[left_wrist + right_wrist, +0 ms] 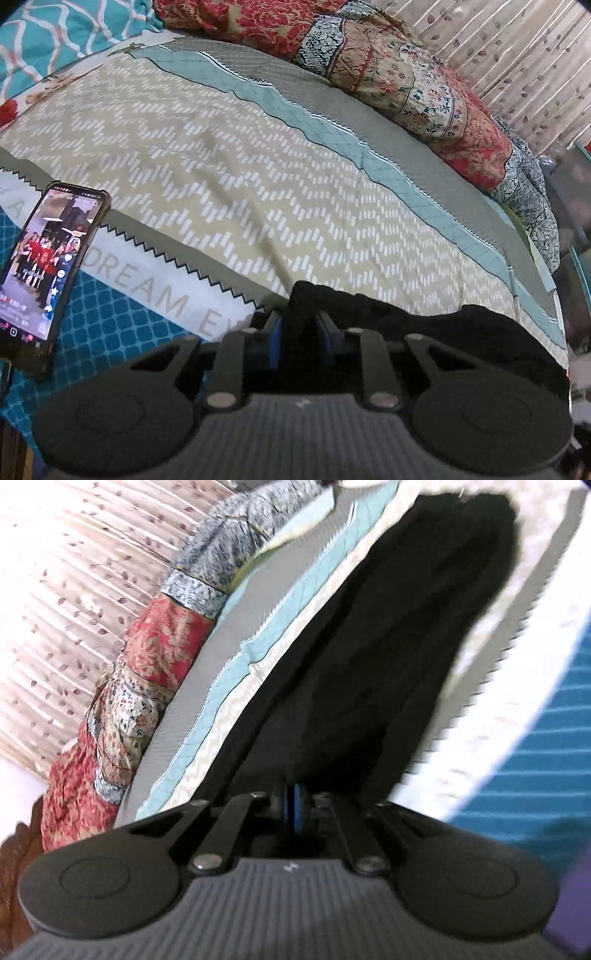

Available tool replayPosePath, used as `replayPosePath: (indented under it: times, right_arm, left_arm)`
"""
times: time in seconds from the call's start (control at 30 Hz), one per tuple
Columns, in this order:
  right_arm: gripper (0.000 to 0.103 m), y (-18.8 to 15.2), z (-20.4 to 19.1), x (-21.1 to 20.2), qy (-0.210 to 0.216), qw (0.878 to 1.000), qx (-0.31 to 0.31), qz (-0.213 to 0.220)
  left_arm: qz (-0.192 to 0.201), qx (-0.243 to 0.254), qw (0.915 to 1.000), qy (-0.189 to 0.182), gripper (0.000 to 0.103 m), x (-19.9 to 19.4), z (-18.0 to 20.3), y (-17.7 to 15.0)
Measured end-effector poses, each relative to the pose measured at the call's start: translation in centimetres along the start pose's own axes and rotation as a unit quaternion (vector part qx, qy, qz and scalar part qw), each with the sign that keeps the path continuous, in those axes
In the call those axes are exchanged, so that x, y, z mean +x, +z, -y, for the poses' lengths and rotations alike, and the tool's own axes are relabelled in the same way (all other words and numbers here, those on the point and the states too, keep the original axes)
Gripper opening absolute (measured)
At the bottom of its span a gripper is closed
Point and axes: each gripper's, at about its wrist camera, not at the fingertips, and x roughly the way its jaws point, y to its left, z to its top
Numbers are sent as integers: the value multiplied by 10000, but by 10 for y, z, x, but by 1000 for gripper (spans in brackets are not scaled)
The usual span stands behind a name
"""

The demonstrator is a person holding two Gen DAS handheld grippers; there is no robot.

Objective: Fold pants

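1. Pants (388, 646) – black, stretched long across the bedspread (229, 177), running from the right gripper (295, 806) up toward 1 o'clock in the right wrist view.
2. Right gripper: blue pads pressed together at 6 o'clock, pinching the near edge of the pants.
3. Left gripper (297, 332): jaws narrowed onto a bunched fold of the same black cloth, which spreads off toward 3 o'clock.
4. Phone (48, 273) – screen lit, lying at 9 o'clock of the left gripper, well apart from the pants.
5. Patchwork quilt (406, 74) heaped along the bed's far side, before a leaf-print curtain (517, 55).

Matt black cloth pants (388, 646) lie on a quilted cotton bedspread (229, 177).
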Motion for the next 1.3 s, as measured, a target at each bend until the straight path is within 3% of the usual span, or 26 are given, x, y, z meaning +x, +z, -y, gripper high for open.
replayPosePath:
  times: [0.1,0.2,0.27,0.33,0.37,0.4,0.47,0.53,0.6,0.67,0.77,0.87,0.93,0.97,1.0,1.07,1.1,1.23,1.27,1.3]
  right_arm:
    - [6,-11,19,-9,-396,9992,-47,23]
    - [10,-21,45,9,-898,9956,187,-182]
    - [15,-20,49,12,-759,9964,355,-131]
    - [36,-17,42,2,-739,9972,123,73]
    - [38,-17,34,-7,-797,9963,-85,321]
    - [38,-17,26,-14,-782,9947,-333,584]
    - [38,-20,5,-25,-282,9918,-948,806]
    - [39,-26,-21,-18,281,9860,-1563,502]
    - [39,-39,-50,2,734,9757,-2065,35]
    - [39,-57,-80,29,1109,9618,-2455,-496]
    - [39,-94,-121,68,1530,9350,-2999,-1115]
    - [37,-131,-147,105,1485,9111,-3339,-1908]
    - [35,-161,-144,122,1370,8823,-3454,-2888]
    - [35,-180,-141,118,1291,8672,-3680,-3096]
    - [35,-190,-139,107,1293,8567,-4066,-2899]
    - [36,-189,-146,91,1345,8387,-4521,-2720]
    - [36,-180,-149,86,1421,8411,-4462,-2707]
    - [36,-136,-158,78,1578,8663,-4162,-2266]
    - [36,-124,-160,80,1563,8751,-4035,-2166]
    - [36,-112,-163,85,1508,8855,-3870,-2085]
  left_arm:
    - [-23,29,9998,176,23,6,4,-4]
    - [-8,76,9984,556,50,8,9,-6]
    - [17,160,9984,539,57,0,9,-10]
    - [-8,155,9993,335,66,-12,4,-17]
    - [3,130,9995,271,76,-18,1,-21]
    - [19,110,9997,218,80,-24,-1,-26]
    - [-51,109,9999,101,83,-30,-3,-37]
    - [-193,113,9997,-38,82,-29,-2,-47]
    - [-289,172,9994,-95,72,-24,2,-55]
    - [-286,342,9988,213,51,-18,9,-61]
    - [-272,476,9979,358,37,-17,12,-66]
    - [-201,446,9985,253,18,-32,5,-68]
    - [-207,388,9989,138,17,-44,0,-72]
    - [-204,443,9987,150,17,-48,-1,-76]
    - [-201,541,9981,196,18,-52,-2,-80]
    - [-204,593,9979,141,26,-56,-7,-84]
    - [-144,569,9983,49,30,-58,-10,-82]
    - [527,695,9961,157,75,-66,-9,-51]
    - [666,803,9945,89,90,-63,-5,-41]
    - [748,964,9925,-64,96,-56,-1,-30]
